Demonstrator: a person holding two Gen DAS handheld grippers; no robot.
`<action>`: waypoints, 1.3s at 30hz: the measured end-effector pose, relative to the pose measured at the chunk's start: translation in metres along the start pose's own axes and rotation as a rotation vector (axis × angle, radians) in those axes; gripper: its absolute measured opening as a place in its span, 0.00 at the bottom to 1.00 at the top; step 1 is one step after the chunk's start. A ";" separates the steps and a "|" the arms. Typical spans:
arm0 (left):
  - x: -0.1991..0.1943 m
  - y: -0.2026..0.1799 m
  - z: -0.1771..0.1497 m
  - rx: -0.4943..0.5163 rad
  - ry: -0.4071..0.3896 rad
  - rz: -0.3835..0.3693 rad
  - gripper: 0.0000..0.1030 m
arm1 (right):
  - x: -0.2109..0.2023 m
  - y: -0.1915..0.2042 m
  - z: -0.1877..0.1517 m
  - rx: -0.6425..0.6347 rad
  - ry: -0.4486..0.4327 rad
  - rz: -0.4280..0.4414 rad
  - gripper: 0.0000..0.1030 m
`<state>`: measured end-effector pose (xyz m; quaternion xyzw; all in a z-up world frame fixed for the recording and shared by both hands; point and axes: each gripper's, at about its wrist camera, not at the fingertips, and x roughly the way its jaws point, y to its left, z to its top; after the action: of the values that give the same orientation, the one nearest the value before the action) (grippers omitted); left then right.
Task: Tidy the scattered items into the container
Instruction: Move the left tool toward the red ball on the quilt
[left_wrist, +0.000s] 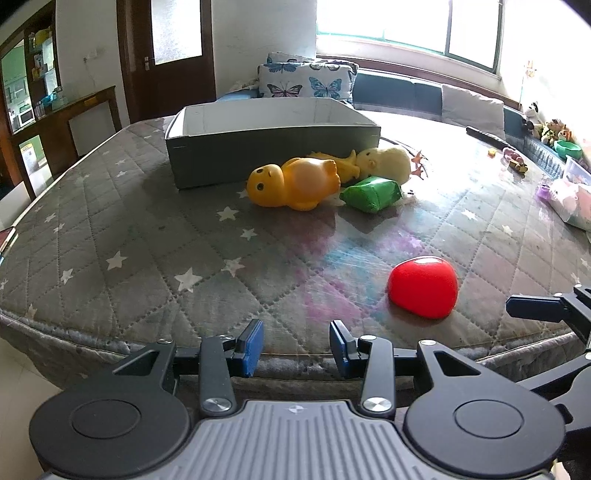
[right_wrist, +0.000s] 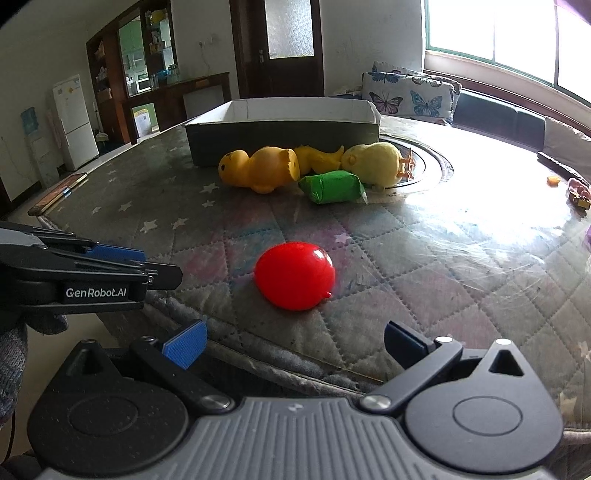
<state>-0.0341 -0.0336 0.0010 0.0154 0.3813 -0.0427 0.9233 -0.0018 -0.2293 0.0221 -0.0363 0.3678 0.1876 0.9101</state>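
Observation:
A grey open box (left_wrist: 269, 147) (right_wrist: 280, 142) stands far on the quilted table. In front of it lie an orange rubber duck (left_wrist: 291, 182) (right_wrist: 258, 168), a pale yellow chick (left_wrist: 386, 162) (right_wrist: 373, 164), a small yellow toy (left_wrist: 341, 162) (right_wrist: 319, 157) between them, and a green packet (left_wrist: 371, 194) (right_wrist: 332, 186). A red balloon-like toy (left_wrist: 423, 286) (right_wrist: 295, 275) lies near the front edge. My left gripper (left_wrist: 295, 347) is open and empty at the table's edge, left of the red toy. My right gripper (right_wrist: 295, 345) is open and empty, just short of the red toy.
The table top (left_wrist: 129, 236) (right_wrist: 443, 258) has a plastic-covered star quilt. Small toys and clutter (left_wrist: 565, 184) lie at its right side. A book (right_wrist: 59, 194) lies at the left edge. Butterfly cushions (left_wrist: 306, 81) sit on a bench behind.

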 end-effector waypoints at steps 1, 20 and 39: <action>0.000 0.000 0.000 0.000 0.000 0.001 0.41 | 0.000 0.000 0.000 0.000 0.001 0.000 1.00; 0.002 -0.003 0.000 0.011 0.008 -0.004 0.41 | 0.002 0.002 0.000 -0.011 0.012 -0.002 1.00; 0.005 -0.009 0.004 0.027 0.016 -0.020 0.41 | 0.004 0.002 0.002 -0.019 0.012 0.000 1.00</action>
<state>-0.0292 -0.0430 0.0003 0.0246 0.3883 -0.0568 0.9195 0.0014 -0.2257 0.0208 -0.0462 0.3716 0.1909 0.9074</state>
